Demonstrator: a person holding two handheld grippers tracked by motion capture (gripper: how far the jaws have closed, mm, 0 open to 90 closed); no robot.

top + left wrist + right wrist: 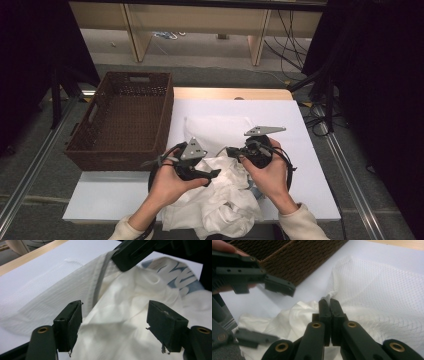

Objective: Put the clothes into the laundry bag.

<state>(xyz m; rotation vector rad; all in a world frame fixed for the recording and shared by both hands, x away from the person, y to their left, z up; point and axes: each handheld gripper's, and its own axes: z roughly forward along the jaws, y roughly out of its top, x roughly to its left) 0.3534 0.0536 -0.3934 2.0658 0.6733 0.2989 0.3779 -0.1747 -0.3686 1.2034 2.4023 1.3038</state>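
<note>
Cloth work, by my guess: my right gripper [329, 305] is clamped on the mesh bag's [382, 297] edge, just right of the basket [120, 117]. My left gripper [113, 325] gapes over the white garment [117, 322]; next, bite it.

The only lettering is a grey-blue print on the crumpled white cloth garment [120, 315], seen in the left gripper view at the far right part of the cloth, just beyond the black jaw tip of the other gripper. Its shapes look like large block letters [175, 275], but folds cut them off and no word can be read.
</note>
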